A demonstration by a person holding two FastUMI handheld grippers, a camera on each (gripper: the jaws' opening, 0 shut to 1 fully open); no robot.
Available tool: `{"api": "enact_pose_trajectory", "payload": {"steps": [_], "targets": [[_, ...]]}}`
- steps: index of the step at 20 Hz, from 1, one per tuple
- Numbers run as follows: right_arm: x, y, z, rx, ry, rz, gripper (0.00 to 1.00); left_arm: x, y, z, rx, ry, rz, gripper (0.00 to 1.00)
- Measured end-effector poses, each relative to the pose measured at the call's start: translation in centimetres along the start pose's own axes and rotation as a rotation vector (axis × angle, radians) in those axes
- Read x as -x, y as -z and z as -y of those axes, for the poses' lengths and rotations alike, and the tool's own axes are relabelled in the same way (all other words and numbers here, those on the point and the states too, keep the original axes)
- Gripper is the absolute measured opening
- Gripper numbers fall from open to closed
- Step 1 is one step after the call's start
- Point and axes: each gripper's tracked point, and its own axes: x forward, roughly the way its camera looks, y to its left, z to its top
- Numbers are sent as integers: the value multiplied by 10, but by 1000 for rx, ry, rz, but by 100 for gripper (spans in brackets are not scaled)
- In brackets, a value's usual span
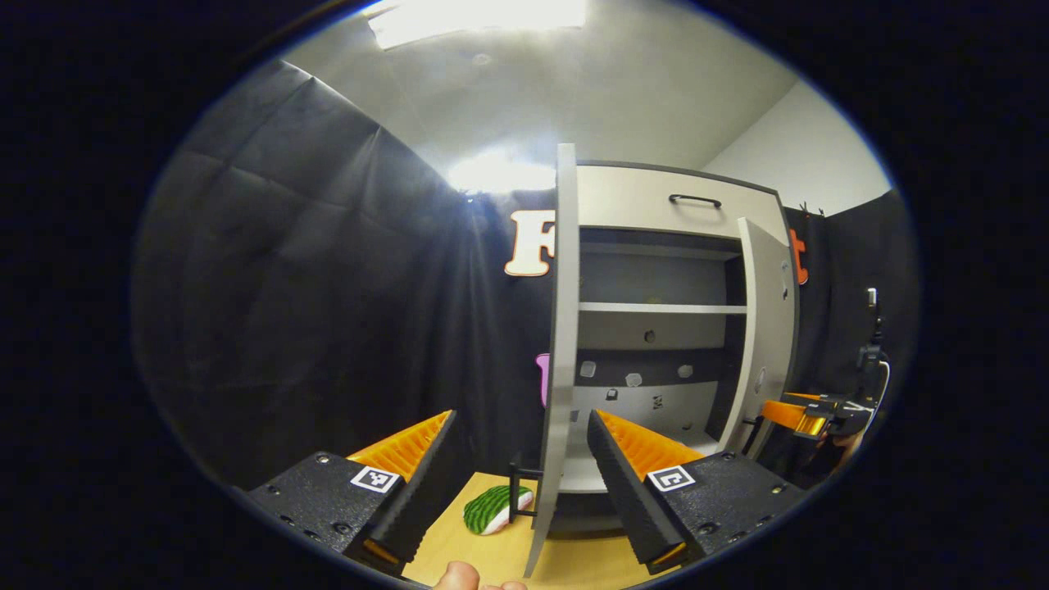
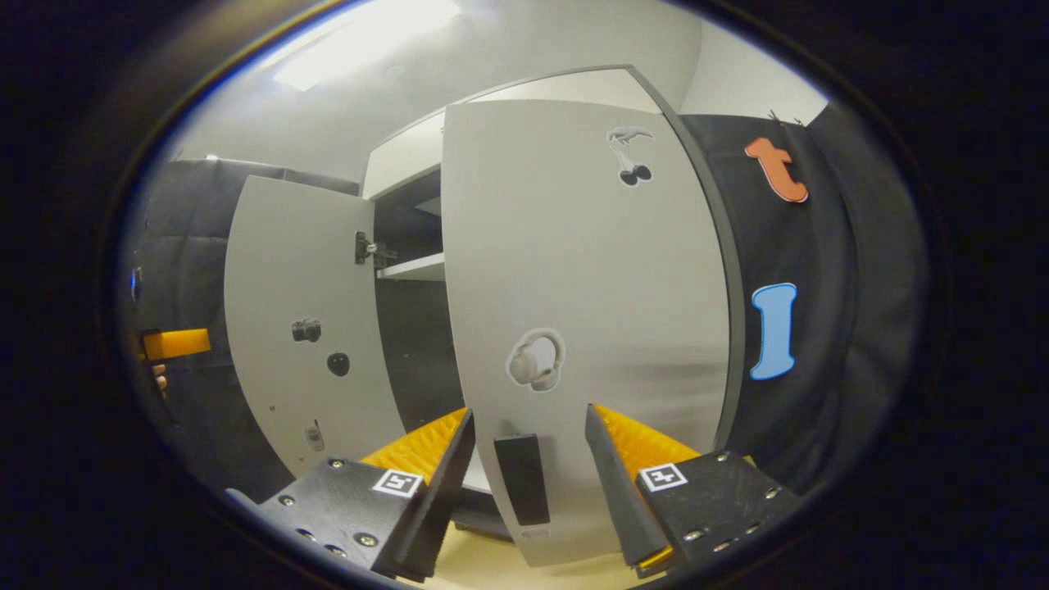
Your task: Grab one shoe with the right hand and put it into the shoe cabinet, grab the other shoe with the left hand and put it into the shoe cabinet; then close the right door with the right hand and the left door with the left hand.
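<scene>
In the left gripper view, the left gripper [image 1: 520,459] has its fingers spread wide and holds nothing, with the edge of the pale grey flat left door [image 1: 560,352] standing between them. The tall grey shoe cabinet [image 1: 668,213] is open, with a white shelf [image 1: 662,308] inside. No shoe can be made out on its floor from here. A green striped round object [image 1: 493,510] lies on the tan wooden floor [image 1: 492,557] just beside the door. The right gripper [image 1: 799,414] is seen farther off, just beyond the right door.

In the right gripper view, the right gripper [image 2: 529,459] is likewise spread and empty, aimed squarely at the outer face of the pale grey right door [image 2: 574,270], with that door's dark oblong handle [image 2: 522,479] between its fingers. Closing this door looks like the step in hand: press flat on the panel near the handle, away from the hinge, and swing it steadily.

This view gives the doors' faces and stickers, while the left gripper view gives the cabinet's interior.
</scene>
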Motion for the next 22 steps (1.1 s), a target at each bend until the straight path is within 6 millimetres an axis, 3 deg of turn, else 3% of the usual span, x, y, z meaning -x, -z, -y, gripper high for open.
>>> {"api": "enact_pose_trajectory", "payload": {"steps": [3,10,13,18,22], "targets": [[5,0,7,15,23,2,81,-16,7,-16,2,-23,-15,94],[13,-1,25,26,87,2,81,-32,10,-19,-4,-27,-20,92],[14,-1,27,22,94,7,81,-32,9,-14,11,-6,-25,96],[14,-1,24,25,87,9,81,-32,12,-1,14,36,-36,93],[18,-1,28,34,93,11,81,-36,16,35,41,141,-49,93]]}}
